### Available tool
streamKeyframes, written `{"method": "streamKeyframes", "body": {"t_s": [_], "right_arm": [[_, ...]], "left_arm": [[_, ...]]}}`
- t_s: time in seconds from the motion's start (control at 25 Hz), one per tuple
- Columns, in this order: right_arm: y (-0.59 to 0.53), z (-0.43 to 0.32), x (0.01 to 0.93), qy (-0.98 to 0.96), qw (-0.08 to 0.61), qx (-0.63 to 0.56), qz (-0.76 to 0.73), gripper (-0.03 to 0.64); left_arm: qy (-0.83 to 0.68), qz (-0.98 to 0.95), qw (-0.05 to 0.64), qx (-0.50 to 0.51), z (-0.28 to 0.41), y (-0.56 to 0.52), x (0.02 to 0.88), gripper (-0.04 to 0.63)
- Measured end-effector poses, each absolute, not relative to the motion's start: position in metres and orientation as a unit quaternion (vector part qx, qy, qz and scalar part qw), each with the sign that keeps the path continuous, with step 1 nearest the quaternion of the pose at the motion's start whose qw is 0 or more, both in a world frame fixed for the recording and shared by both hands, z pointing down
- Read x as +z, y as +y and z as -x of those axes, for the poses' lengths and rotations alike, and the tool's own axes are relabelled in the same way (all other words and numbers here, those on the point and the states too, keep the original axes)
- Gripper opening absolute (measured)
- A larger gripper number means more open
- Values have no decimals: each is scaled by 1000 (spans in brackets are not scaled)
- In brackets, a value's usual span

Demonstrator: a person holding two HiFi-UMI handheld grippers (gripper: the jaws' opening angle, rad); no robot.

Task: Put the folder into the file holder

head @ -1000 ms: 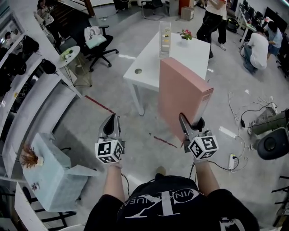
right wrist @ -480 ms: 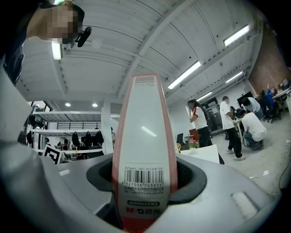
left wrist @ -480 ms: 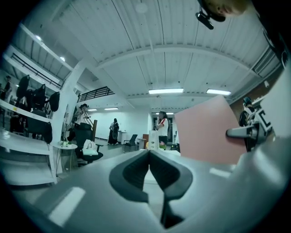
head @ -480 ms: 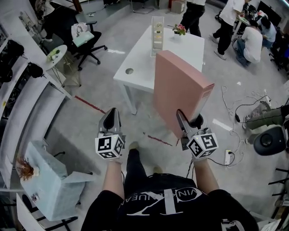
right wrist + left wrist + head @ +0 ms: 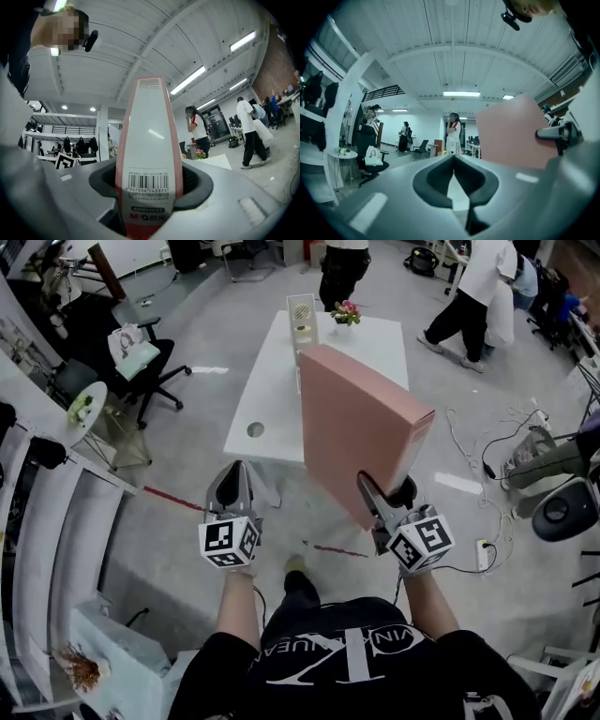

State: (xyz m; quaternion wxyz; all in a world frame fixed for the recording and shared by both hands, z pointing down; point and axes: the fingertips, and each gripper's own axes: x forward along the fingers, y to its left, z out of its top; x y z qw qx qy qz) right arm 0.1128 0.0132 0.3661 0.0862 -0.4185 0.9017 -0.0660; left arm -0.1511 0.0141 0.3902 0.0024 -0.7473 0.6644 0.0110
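Note:
A pink box folder (image 5: 361, 432) stands upright in the air, and my right gripper (image 5: 384, 491) is shut on its lower edge. The right gripper view shows its white barcoded spine (image 5: 149, 154) wedged between the jaws. My left gripper (image 5: 232, 486) hangs beside it at the left, shut and holding nothing, its tips meeting in the left gripper view (image 5: 453, 161), where the folder (image 5: 515, 131) shows at the right. Ahead stands a white table (image 5: 272, 390) with an upright pale file holder (image 5: 302, 313) at its far end, well beyond both grippers.
A small flower pot (image 5: 345, 313) sits next to the file holder. People (image 5: 473, 296) stand behind the table. An office chair (image 5: 122, 352) and a round side table (image 5: 84, 404) are at the left. Cables and a power strip (image 5: 483, 554) lie on the floor at the right.
The whole view has moved toward the white table, which now sits closer and more central. Both grippers keep their pose, the folder still in the right one.

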Motion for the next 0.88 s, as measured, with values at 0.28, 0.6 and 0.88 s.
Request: {"method": "streamKeyframes", "body": {"t_s": [0.28, 0.6, 0.88], "right_arm": [[-43, -78, 359, 885, 93, -73, 451, 291], [-89, -60, 342, 865, 106, -63, 486, 291], [-116, -48, 314, 847, 120, -33, 516, 291]], "left_arm": [[634, 773, -6, 2, 182, -62, 395, 0], [606, 796, 0, -8, 203, -124, 397, 0], [581, 814, 8, -7, 219, -167, 392, 0]]}}
